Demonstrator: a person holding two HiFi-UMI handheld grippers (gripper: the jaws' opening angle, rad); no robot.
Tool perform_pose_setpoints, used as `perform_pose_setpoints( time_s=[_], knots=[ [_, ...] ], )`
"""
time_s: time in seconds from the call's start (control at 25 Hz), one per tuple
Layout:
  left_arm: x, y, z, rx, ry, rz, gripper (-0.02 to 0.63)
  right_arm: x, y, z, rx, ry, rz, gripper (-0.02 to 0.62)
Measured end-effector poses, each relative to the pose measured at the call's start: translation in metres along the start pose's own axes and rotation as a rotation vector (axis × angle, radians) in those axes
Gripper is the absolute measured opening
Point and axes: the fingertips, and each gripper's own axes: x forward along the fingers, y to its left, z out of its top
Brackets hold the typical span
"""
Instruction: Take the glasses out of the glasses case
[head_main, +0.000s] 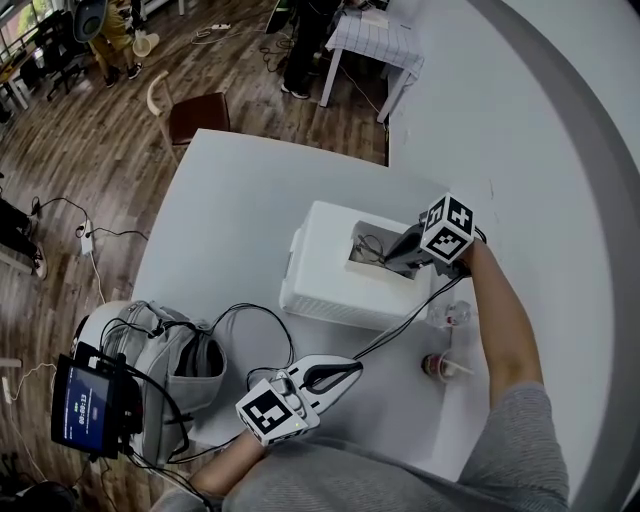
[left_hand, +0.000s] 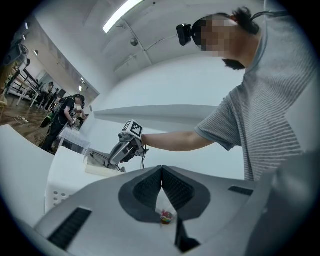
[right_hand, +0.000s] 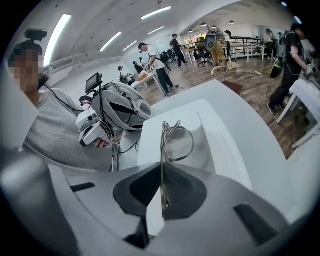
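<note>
The right gripper (head_main: 385, 262) is at the right of centre in the head view, angled down over the open top of the glasses case (head_main: 330, 290), a white box-shaped container in the middle of the white bench (head_main: 230, 200). In the right gripper view, the right gripper (right_hand: 162, 172) has its jaws nearly together, pinching one thin metal temple arm of the glasses (right_hand: 179, 144). The arm runs straight up between the dark ribbed pads. The wire-rimmed lenses stand beyond the fingertips, over the recess of the case (right_hand: 149, 142). In the head view the glasses (head_main: 368, 248) show at the edge of that recess. I cannot tell whether they touch its floor.

The left gripper (head_main: 352, 369) is at lower centre of the head view, near the person's body and well apart from the case. In the left gripper view, the left gripper (left_hand: 161, 175) has its pads pressed together with nothing between them.

A small red-topped cup (head_main: 437, 365) stands on the bench at lower right of the case. A grey backpack (head_main: 165, 365) with black cables lies at lower left, with a small lit screen (head_main: 82, 405) beside it.
</note>
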Motion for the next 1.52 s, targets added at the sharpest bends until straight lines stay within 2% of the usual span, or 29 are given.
perform_pose_setpoints(
  time_s=[0.4, 0.68, 1.04, 1.52],
  knots=[
    [-0.002, -0.003, -0.002, -0.001, 0.011, -0.001, 0.012, -0.019, 0.003, 0.008, -0.028, -0.135, -0.097, 0.021],
    [0.002, 0.000, 0.008, 0.032, 0.004, -0.008, 0.012, -0.032, 0.006, 0.021, -0.046, -0.281, -0.178, 0.020],
    [0.003, -0.004, 0.004, 0.025, 0.027, -0.017, 0.012, -0.053, 0.011, 0.032, -0.020, -0.484, -0.261, 0.020],
    [0.001, -0.013, 0.003, 0.041, 0.038, -0.034, 0.012, -0.065, 0.031, 0.037, -0.029, -0.650, -0.354, 0.020]
  ],
)
